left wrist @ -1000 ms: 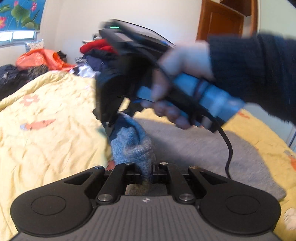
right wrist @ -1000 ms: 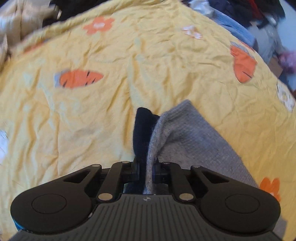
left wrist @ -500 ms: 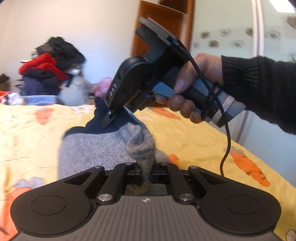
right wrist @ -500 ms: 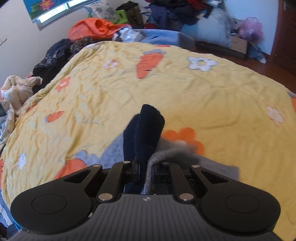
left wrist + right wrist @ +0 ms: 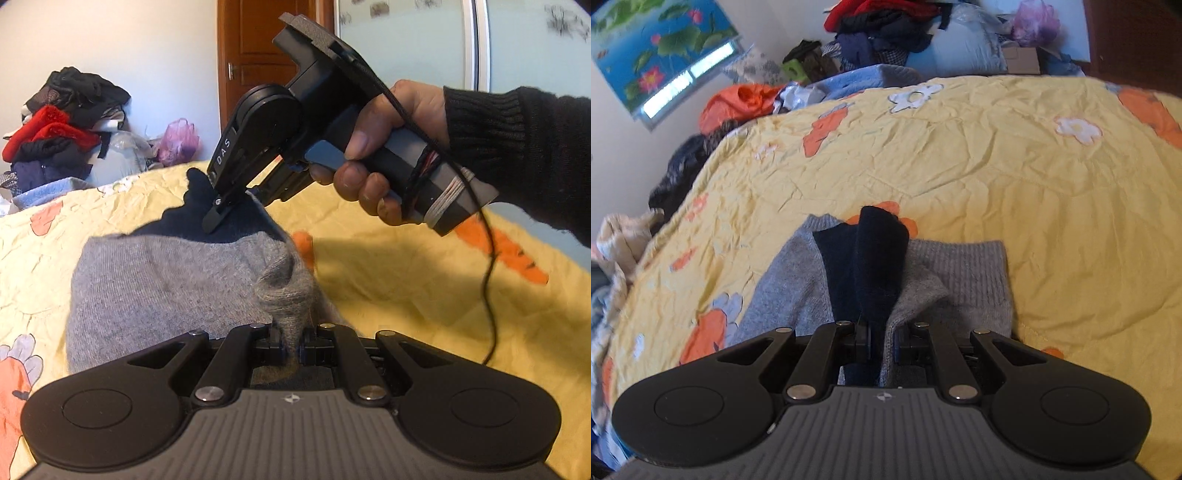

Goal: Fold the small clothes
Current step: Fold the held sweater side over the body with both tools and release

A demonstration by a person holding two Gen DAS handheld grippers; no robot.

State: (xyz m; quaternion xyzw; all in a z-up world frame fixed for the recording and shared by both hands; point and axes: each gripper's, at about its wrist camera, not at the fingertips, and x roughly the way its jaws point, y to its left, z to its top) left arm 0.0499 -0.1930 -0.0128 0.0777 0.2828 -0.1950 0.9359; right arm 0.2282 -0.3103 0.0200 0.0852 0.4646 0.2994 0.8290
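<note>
A small grey knit garment (image 5: 162, 284) with a dark navy part (image 5: 207, 221) lies partly folded on the yellow bedspread (image 5: 406, 295). My left gripper (image 5: 291, 341) is shut on a bunched grey corner of it. My right gripper (image 5: 881, 341) is shut on the navy and grey edge (image 5: 879, 266); it also shows in the left wrist view (image 5: 225, 218), held by a hand just beyond the garment, fingers pointing down at the navy part. In the right wrist view the grey body (image 5: 960, 273) spreads flat on the bed.
The yellow bedspread (image 5: 997, 166) with orange and white flowers covers the bed. Piles of clothes (image 5: 55, 129) and a pink bag (image 5: 177, 142) sit beyond the far edge. More clothes (image 5: 746, 99) lie along the left side. A brown door (image 5: 258, 74) stands behind.
Both grippers, still holding the garment, have swung round and lowered it. The garment now lies spread more flat on the bedspread, with the navy part folded over on top.
</note>
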